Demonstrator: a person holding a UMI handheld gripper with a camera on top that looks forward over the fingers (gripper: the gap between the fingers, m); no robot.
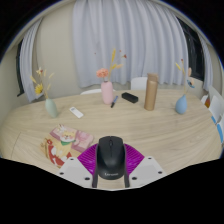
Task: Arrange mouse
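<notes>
A black computer mouse (pixel 110 157) sits between my gripper's two fingers, its front end pointing away from me over a round wooden table (pixel 140 125). My gripper (pixel 110 165) is shut on the mouse: the magenta pads (pixel 88 158) press against its left and right sides. The mouse's rear end is hidden low between the fingers.
Beyond the fingers stand a pink vase with flowers (pixel 106 92), a tan cylinder (pixel 151 92), a blue vase (pixel 181 103) and a green vase with yellow flowers (pixel 52 105). Colourful small items (pixel 62 140) lie just left of the fingers. A grey curtain (pixel 120 40) hangs behind.
</notes>
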